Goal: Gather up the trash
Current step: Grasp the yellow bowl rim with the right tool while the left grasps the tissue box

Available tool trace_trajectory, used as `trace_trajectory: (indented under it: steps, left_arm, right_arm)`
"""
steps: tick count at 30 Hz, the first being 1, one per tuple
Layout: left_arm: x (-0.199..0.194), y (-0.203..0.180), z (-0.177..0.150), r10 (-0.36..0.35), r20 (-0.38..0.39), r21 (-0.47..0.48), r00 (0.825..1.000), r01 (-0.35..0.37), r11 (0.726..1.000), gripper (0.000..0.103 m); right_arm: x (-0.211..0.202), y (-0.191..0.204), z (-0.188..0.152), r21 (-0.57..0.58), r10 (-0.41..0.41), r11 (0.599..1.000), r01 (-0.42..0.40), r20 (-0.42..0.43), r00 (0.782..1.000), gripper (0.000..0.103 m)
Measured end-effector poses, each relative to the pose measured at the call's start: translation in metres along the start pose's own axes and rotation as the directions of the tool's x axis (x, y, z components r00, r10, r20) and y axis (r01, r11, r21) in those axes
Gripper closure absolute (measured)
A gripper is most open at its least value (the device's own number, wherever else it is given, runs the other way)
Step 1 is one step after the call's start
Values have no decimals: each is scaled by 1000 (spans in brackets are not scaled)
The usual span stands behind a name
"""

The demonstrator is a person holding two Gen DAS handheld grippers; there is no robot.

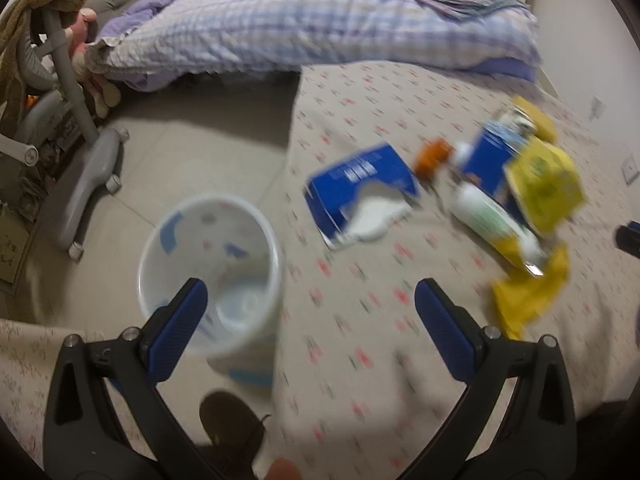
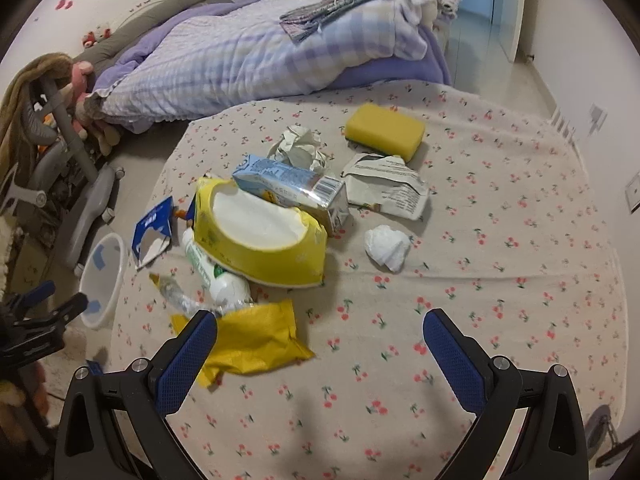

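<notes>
Trash lies on a table with a cherry-print cloth (image 2: pixel 500 240): a yellow wrapper (image 2: pixel 256 336), a yellow paper bowl (image 2: pixel 260 232), a white bottle (image 2: pixel 216 276), a blue carton (image 2: pixel 288 184), a torn blue box (image 1: pixel 360 196), crumpled paper (image 2: pixel 298 146), a torn newspaper piece (image 2: pixel 388 184), a white tissue wad (image 2: pixel 386 246) and a yellow sponge (image 2: pixel 384 130). A white bin (image 1: pixel 208 272) stands on the floor by the table's left edge. My left gripper (image 1: pixel 310 300) is open and empty, over the bin and table edge. My right gripper (image 2: pixel 320 332) is open and empty, above the cloth beside the yellow wrapper.
A bed with a checked purple quilt (image 2: pixel 248 60) lies behind the table. A grey wheeled chair base (image 1: pixel 92 176) stands left of the bin on the tiled floor. A person's dark shoe (image 1: pixel 232 420) is below the bin. The left gripper also shows in the right wrist view (image 2: pixel 36 320).
</notes>
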State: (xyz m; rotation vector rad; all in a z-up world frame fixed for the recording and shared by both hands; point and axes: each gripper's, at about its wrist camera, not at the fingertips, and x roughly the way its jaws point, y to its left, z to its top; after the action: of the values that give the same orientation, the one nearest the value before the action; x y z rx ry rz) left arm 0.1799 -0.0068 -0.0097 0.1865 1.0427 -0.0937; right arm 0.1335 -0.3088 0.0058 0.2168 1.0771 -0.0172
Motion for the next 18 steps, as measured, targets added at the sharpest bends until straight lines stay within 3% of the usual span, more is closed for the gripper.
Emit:
trace_trajectory:
  steps: [4, 10, 14, 18]
  left_arm:
    - [33, 1, 21, 21, -11, 67, 1000, -21, 998, 0]
    - [75, 2, 33, -55, -93, -2, 994, 55, 998, 1]
    - [94, 4, 35, -138, -127, -89, 982, 127, 988, 8]
    - [99, 5, 36, -201, -115, -169, 973, 180, 969, 28]
  right_arm:
    - [13, 8, 21, 13, 16, 1000, -16, -8, 1000, 0]
    - [32, 41, 37, -98, -6, 995, 5, -9, 1000, 0]
    - [44, 62, 40, -191, -50, 980, 51, 11, 999, 0]
    - [61, 71, 41, -235, -76, 969, 79, 19, 997, 0]
